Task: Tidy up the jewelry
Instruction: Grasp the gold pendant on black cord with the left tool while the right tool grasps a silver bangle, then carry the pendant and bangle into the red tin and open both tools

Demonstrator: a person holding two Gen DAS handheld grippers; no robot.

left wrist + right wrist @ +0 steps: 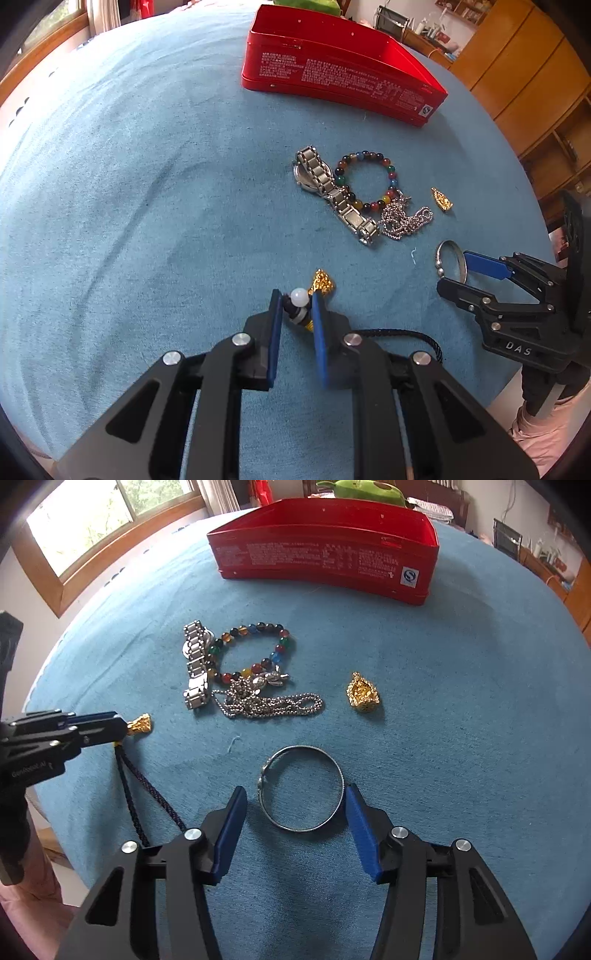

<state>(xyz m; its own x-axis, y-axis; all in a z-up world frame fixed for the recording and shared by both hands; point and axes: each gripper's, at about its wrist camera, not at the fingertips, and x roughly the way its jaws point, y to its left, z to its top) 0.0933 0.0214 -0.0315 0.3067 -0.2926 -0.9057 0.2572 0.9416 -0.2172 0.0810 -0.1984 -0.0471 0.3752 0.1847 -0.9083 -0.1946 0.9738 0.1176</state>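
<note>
My left gripper [297,299] is shut on a cord pendant [300,300] with a white bead, a gold charm [322,282] and a black cord [142,797] trailing on the cloth. My right gripper [295,794] is open, its fingers either side of a silver bangle [301,788] lying flat. A silver watch [195,664], a coloured bead bracelet [255,651], a silver chain necklace [266,701] and a gold pendant [362,693] lie beyond. An open red tin [325,546] stands at the back.
The round table is covered with a blue cloth [461,738]. A window [96,520] is at the left, wooden cabinets [524,74] at the right. A green object [358,489] sits behind the tin.
</note>
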